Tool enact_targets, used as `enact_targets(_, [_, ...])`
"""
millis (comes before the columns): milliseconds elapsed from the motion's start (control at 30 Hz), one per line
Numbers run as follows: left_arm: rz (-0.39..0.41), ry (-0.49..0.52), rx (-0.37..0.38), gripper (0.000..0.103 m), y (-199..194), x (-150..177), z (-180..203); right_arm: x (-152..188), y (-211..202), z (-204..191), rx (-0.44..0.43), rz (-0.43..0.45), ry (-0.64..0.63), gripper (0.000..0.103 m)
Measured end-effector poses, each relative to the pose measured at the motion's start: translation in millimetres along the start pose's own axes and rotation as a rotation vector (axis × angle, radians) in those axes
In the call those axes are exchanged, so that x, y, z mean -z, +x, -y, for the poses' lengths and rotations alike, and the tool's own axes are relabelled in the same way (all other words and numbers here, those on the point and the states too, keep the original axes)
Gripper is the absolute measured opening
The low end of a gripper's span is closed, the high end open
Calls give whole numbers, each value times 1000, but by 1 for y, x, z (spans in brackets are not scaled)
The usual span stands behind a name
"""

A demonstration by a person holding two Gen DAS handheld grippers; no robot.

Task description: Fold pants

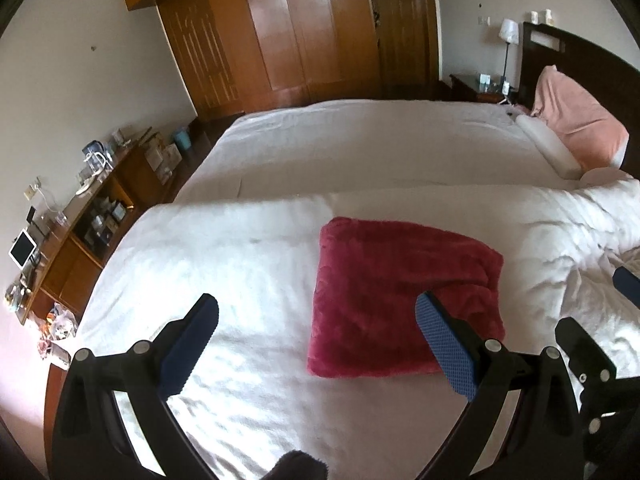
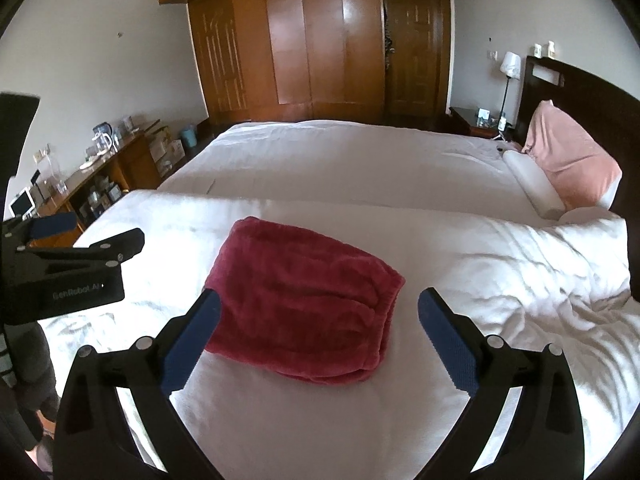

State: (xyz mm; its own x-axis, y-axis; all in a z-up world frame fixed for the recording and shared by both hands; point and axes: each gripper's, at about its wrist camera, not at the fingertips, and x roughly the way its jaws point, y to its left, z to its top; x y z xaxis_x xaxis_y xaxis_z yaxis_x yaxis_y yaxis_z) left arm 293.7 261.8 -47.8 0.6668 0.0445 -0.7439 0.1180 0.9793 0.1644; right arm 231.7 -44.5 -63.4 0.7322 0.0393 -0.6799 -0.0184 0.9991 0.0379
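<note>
The pants [image 1: 400,280] are a dark red fleecy bundle, folded into a compact rectangle on the white duvet [image 1: 224,248]. In the left wrist view my left gripper [image 1: 318,304] hovers open over the bundle's near left edge, its right finger above the fabric. My right gripper [image 2: 320,296] is wide open too, with the pants [image 2: 296,272] lying just ahead of and below its blue pads [image 2: 448,344], untouched. Each gripper shows at the edge of the other's view: the right one [image 1: 580,360], the left one [image 2: 80,256].
The white bed [image 2: 340,152] stretches back to a wooden wardrobe [image 2: 304,40]. A pink pillow [image 2: 572,164] leans on the dark headboard at the right. A low wooden cabinet [image 1: 92,220] with clutter runs along the left wall. The duvet is rumpled at the right [image 2: 560,272].
</note>
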Motion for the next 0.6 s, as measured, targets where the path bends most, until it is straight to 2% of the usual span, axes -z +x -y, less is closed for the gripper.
enact_targets(600, [-44,13,-10,98,20,5,1,1,19,-4,11,-38,-13,100])
